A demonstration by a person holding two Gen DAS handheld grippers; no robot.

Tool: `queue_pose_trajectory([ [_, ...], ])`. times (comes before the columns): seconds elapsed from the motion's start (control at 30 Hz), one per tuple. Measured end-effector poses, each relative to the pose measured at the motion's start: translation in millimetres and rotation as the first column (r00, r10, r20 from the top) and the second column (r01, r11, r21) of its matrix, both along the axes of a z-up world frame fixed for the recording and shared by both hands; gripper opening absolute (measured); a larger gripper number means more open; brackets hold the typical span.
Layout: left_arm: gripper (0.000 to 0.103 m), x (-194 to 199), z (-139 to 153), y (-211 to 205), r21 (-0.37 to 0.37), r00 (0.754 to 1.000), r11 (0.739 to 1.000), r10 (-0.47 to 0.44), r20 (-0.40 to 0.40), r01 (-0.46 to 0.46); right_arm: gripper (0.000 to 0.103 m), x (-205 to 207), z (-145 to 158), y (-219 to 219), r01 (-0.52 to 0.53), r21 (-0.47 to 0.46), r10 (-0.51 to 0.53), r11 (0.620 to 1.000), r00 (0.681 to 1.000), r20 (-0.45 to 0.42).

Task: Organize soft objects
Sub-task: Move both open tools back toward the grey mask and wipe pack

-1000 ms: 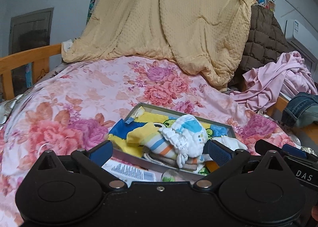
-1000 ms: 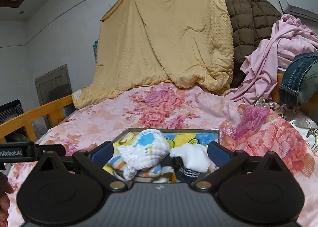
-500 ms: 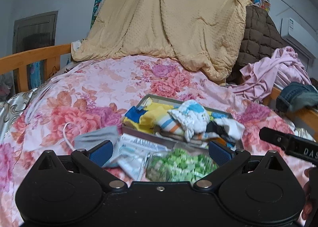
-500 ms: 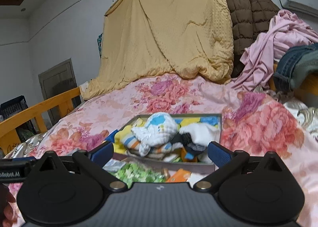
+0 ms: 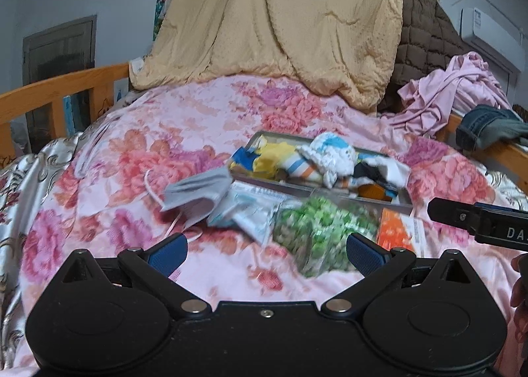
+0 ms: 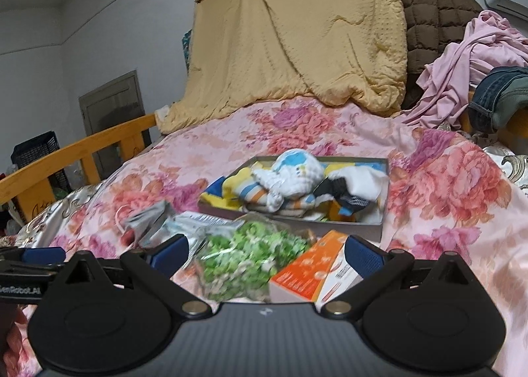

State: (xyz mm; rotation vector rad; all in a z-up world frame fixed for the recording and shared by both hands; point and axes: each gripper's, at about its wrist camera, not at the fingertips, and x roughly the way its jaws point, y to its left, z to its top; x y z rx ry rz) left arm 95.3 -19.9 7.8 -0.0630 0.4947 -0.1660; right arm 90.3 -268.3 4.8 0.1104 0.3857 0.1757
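A shallow grey rectangular tray [image 5: 298,186] heaped with rolled socks and small soft cloths is seen on the pink floral bedspread [image 5: 184,119], well ahead of both tools. Between it and the left hand-held gripper [image 5: 265,253] are found a grey face mask [image 5: 194,190], pale plastic packets [image 5: 246,208] and a clear bag of green pieces [image 5: 316,228]. Both the left and the right hand-held gripper [image 6: 265,253] are held low and level, spread wide with nothing grasped; an orange carton [image 6: 307,273] is seen just before the right one.
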Motion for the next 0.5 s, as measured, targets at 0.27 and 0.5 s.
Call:
queue_pose_trajectory([
  [0.27, 0.102, -1, 2, 15, 0.062, 0.998, 0.997, -0.043, -0.044, 0.045, 0.103, -8, -10, 20, -0.035, -0.057, 0.033, 0.998, 0.999, -0.035],
  [0.5, 0.102, 1, -9, 26, 0.068, 0.999, 0.997, -0.044, -0.014, 0.045, 0.103, 1, -20, 33, -0.047, -0.103, 0.04, 0.994, 0.997, -0.066],
])
